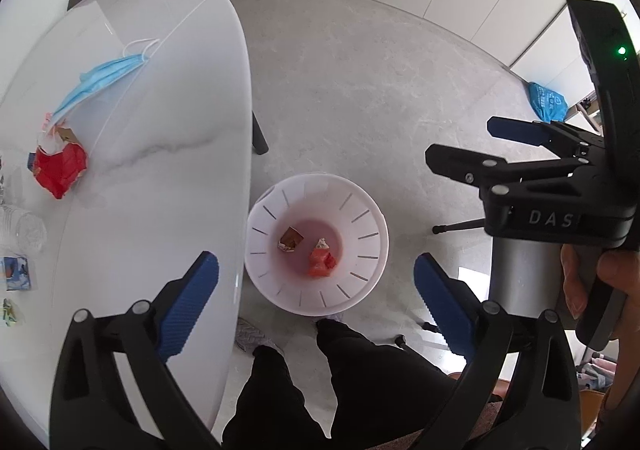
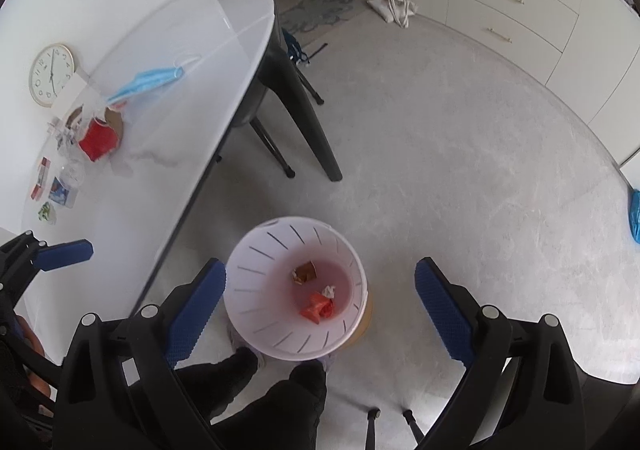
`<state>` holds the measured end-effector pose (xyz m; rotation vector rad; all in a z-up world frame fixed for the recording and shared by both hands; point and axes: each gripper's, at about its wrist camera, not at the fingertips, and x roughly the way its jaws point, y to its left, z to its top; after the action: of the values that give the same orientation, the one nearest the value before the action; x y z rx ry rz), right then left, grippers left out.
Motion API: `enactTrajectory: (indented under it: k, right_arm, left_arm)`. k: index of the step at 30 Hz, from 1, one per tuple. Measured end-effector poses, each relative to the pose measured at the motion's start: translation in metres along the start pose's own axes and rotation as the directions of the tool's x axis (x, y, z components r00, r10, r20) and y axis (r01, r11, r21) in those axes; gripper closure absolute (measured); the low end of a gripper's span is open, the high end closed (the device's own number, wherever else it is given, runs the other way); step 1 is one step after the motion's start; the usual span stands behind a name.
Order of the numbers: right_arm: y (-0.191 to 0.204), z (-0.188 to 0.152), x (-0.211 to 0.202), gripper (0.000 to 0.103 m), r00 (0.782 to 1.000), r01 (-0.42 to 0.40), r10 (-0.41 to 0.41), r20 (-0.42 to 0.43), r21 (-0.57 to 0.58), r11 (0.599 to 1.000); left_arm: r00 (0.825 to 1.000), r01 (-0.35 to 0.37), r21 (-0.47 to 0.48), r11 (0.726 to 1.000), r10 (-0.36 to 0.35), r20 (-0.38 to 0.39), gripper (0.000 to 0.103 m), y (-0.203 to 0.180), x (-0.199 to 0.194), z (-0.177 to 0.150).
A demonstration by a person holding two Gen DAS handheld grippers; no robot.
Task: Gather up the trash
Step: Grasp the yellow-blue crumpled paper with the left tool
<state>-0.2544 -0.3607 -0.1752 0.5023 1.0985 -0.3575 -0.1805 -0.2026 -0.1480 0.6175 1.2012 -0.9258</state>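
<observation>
A white slotted trash bin (image 1: 360, 270) (image 2: 256, 278) stands on the floor beside the white table (image 1: 160, 130) (image 2: 168, 122). Inside it lie an orange wrapper (image 1: 321, 264) (image 2: 317, 307) and a brown wrapper (image 1: 291, 239) (image 2: 305, 272). My left gripper (image 1: 316, 286) hangs above the bin, open and empty. My right gripper (image 2: 320, 290) also hangs over the bin, open and empty; it shows in the left wrist view as well (image 1: 472, 146). On the table lie a blue face mask (image 1: 100, 84) (image 2: 150, 84) and a red crumpled packet (image 1: 60, 168) (image 2: 98, 144).
Small packets (image 1: 16, 274) (image 2: 62, 192) and clear plastic (image 1: 22, 228) lie near the table's left side. A clock (image 2: 51, 75) leans at the wall. A dark chair (image 2: 296, 106) stands by the table. A person's dark legs (image 1: 320, 382) stand by the bin. A blue bag (image 1: 547, 101) lies on the floor.
</observation>
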Motion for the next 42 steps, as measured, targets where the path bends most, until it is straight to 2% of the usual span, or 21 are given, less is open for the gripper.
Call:
enactTrajectory:
  k: [4,7,9,12,16,22,28,29,33,36,42]
  right_arm:
    - [0.015,0.012,-0.01,0.008,0.999,-0.015,0.015,0.035,-0.014,1.0]
    - [0.04,0.023,-0.019,0.008,0.997,-0.03,0.034,0.063,-0.051,0.998]
    - [0.062,0.032,-0.023,0.008,0.995,-0.049,0.056,0.084,-0.085,0.995]
    - [0.112,0.048,-0.027,0.007,0.987,-0.1,0.118,0.111,-0.159,0.982]
    - [0.186,0.062,-0.026,0.005,0.969,-0.182,0.219,0.118,-0.262,0.948]
    - [0.298,0.076,-0.029,0.002,0.927,-0.303,0.365,0.089,-0.397,0.866]
    - [0.394,0.072,-0.025,0.003,0.906,-0.345,0.421,0.044,-0.498,0.795]
    - [0.407,0.071,-0.023,0.003,0.905,-0.35,0.425,0.034,-0.509,0.786]
    - [0.455,0.066,-0.01,0.003,0.91,-0.345,0.414,-0.001,-0.555,0.757]
    - [0.486,0.062,0.003,0.003,0.917,-0.34,0.397,-0.03,-0.578,0.742]
    - [0.521,0.06,0.026,0.003,0.925,-0.342,0.373,-0.073,-0.588,0.734]
  left_arm:
    - [0.999,-0.01,-0.054,0.998,0.012,0.038,0.009,0.02,-0.013,0.001]
    - [0.995,-0.047,-0.129,0.991,0.058,0.078,0.009,0.047,-0.029,0.0]
    - [0.991,-0.065,-0.182,0.981,0.085,0.1,0.009,0.072,-0.039,-0.003]
    - [0.983,-0.102,-0.288,0.952,0.141,0.115,0.009,0.118,-0.06,-0.017]
    - [0.965,-0.174,-0.437,0.883,0.241,0.102,0.009,0.191,-0.084,-0.049]
    - [0.945,-0.232,-0.604,0.762,0.324,0.046,0.009,0.289,-0.106,-0.109]
    - [0.926,-0.26,-0.715,0.65,0.377,0.006,0.009,0.374,-0.116,-0.16]
    - [0.924,-0.263,-0.723,0.639,0.383,0.002,0.009,0.385,-0.117,-0.165]
    - [0.928,-0.256,-0.748,0.612,0.373,-0.012,0.009,0.429,-0.112,-0.183]
    - [0.933,-0.25,-0.758,0.603,0.36,-0.021,0.009,0.453,-0.107,-0.193]
    - [0.943,-0.248,-0.757,0.605,0.329,-0.046,0.009,0.486,-0.089,-0.205]
